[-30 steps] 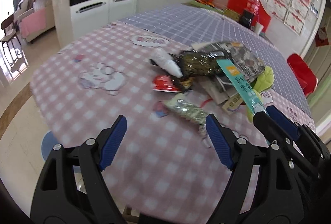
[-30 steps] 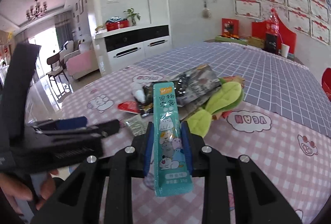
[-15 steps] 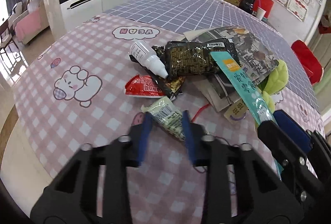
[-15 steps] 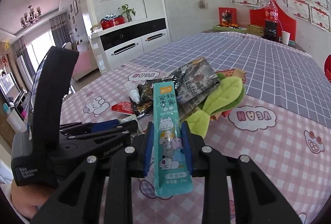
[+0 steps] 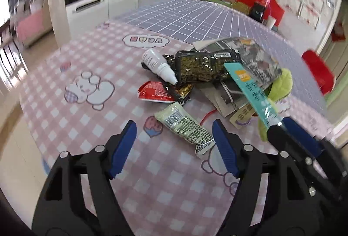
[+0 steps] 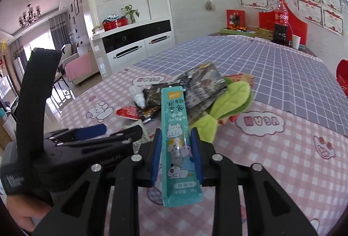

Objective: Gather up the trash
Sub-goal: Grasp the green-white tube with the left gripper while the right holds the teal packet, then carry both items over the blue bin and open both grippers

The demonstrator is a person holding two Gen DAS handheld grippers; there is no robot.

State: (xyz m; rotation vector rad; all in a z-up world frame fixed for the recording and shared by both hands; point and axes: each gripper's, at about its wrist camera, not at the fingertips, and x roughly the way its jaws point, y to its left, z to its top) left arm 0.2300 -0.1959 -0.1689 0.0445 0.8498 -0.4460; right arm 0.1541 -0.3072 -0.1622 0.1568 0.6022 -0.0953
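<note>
My right gripper (image 6: pixel 176 144) is shut on a teal pet-snack sachet (image 6: pixel 177 140), held upright above the table; the sachet also shows in the left wrist view (image 5: pixel 252 92). My left gripper (image 5: pixel 174 138) is open, its jaws either side of a pale green wrapper (image 5: pixel 184 127) lying on the pink checked cloth. Beyond it lies a pile of trash: a red wrapper (image 5: pixel 153 92), a white dropper bottle (image 5: pixel 157 65), a dark seaweed packet (image 5: pixel 202 66) and a grey printed bag (image 5: pixel 254 57).
A green plush leaf toy (image 6: pixel 228 105) lies beside the pile. A cola bottle (image 6: pixel 280 24) and a paper cup (image 6: pixel 295 41) stand at the table's far end. A white sideboard (image 6: pixel 134 46) stands beyond the table. A red chair (image 5: pixel 317 72) is at the right.
My left gripper's jaws closed half a second ago, then opened wide again around the pale green wrapper. The right gripper kept hold of the teal sachet.
</note>
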